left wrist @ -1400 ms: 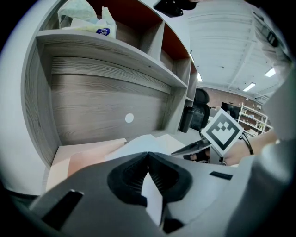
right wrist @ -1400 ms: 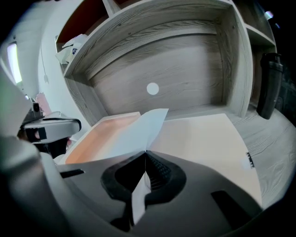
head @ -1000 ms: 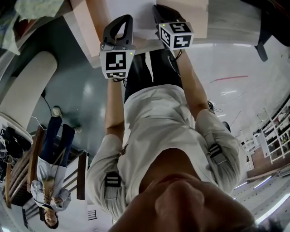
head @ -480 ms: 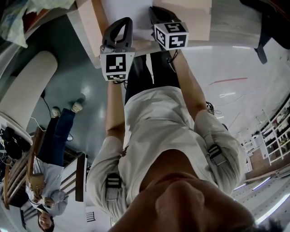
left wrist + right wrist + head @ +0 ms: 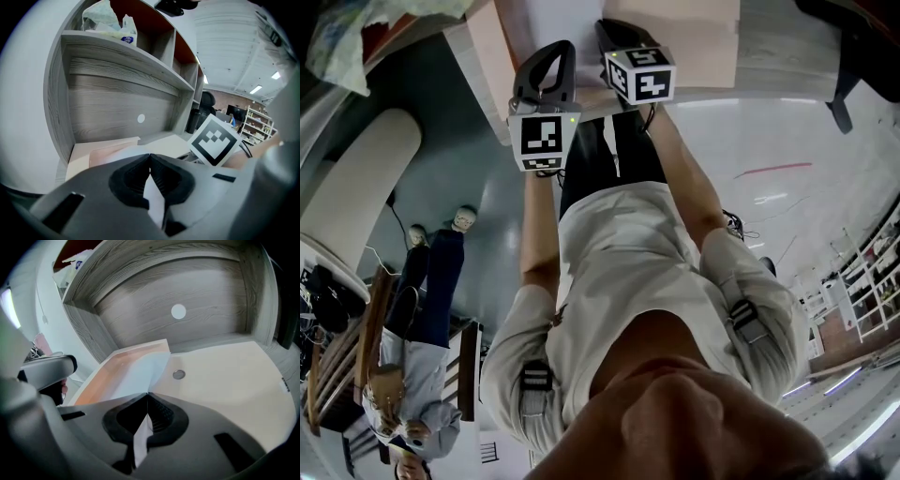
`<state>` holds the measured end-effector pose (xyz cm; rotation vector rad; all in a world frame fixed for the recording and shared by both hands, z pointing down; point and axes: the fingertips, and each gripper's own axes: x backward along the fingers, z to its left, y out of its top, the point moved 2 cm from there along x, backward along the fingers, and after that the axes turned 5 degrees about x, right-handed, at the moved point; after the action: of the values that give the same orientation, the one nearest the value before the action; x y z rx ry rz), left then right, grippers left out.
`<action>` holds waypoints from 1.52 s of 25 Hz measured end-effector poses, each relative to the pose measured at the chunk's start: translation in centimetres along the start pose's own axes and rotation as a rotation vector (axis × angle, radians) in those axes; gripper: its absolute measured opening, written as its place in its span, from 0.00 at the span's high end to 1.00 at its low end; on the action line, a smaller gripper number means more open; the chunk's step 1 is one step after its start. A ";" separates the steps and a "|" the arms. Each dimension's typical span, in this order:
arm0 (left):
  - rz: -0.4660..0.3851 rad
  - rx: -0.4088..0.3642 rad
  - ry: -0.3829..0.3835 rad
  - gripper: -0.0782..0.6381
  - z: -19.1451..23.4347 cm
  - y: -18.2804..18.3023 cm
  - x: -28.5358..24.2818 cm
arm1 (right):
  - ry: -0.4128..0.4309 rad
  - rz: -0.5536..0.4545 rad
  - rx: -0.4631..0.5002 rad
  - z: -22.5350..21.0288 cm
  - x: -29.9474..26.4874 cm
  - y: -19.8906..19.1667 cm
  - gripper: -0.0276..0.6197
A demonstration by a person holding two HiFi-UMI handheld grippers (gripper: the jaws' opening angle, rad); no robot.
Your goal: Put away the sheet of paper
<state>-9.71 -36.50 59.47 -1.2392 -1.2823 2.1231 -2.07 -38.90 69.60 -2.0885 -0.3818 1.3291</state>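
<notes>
The biggest thing in front of me is the grey wood-grain shelf unit (image 5: 117,108), its back panel rising behind a pale desk top (image 5: 234,380). On that desk top, toward the left, lies what looks like a shallow peach tray (image 5: 96,378), though I can't rule out a folder. The sheet of paper (image 5: 138,373) is stretched between my two tools, just over the near part of the tray, and whether it touches the tray I can't tell. The left gripper (image 5: 150,159) has its jaws clenched on one edge of the sheet, and the right gripper (image 5: 147,397) is pinched tight on the other. I'd judge the carry nearly finished and the putting away not done: the sheet needs lowering into place, then both grips let go.
</notes>
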 end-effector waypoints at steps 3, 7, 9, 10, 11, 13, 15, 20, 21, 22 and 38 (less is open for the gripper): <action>0.000 0.000 0.001 0.86 0.1 0.1 0.1 | 0.006 -0.003 -0.006 0.6 -0.2 0.1 0.92; 0.000 -0.001 0.000 0.86 0.3 0.2 0.1 | -0.007 0.017 0.040 1.0 -0.5 0.1 0.92; 0.000 -0.001 -0.001 0.86 0.3 0.2 0.1 | -0.009 0.027 0.076 1.0 -0.7 0.0 0.92; 0.000 -0.002 -0.002 0.86 0.2 0.2 0.1 | -0.007 0.032 0.092 1.0 -0.7 0.0 0.92; 0.000 -0.003 -0.003 0.86 0.2 0.2 0.2 | -0.006 0.036 0.106 1.0 -0.6 -0.1 0.90; -0.001 -0.005 -0.005 0.86 0.1 0.2 0.4 | -0.006 0.043 0.127 1.1 -0.6 -0.3 0.78; -0.004 -0.008 -0.007 0.86 0.1 0.4 0.6 | -0.014 0.049 0.143 1.2 -0.5 -0.5 0.73; -0.015 -0.015 -0.007 0.86 -0.1 1.3 0.7 | -0.046 0.046 0.204 0.7 0.6 -0.2 0.67; -0.018 -0.016 -0.006 0.86 -0.1 1.5 0.8 | -0.051 0.040 0.214 0.7 1.0 -0.1 0.66; -0.020 -0.017 -0.006 0.86 -0.2 1.6 0.9 | -0.056 0.031 0.220 0.6 1.4 0.2 0.66; -0.088 -0.030 0.000 0.86 -0.5 5.7 4.3 | -0.052 -0.262 0.331 3.9 12.2 7.8 0.78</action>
<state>-10.94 -36.27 52.39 -1.1720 -1.3482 2.0499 -0.69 -36.82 54.87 -1.6720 -0.4108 1.2015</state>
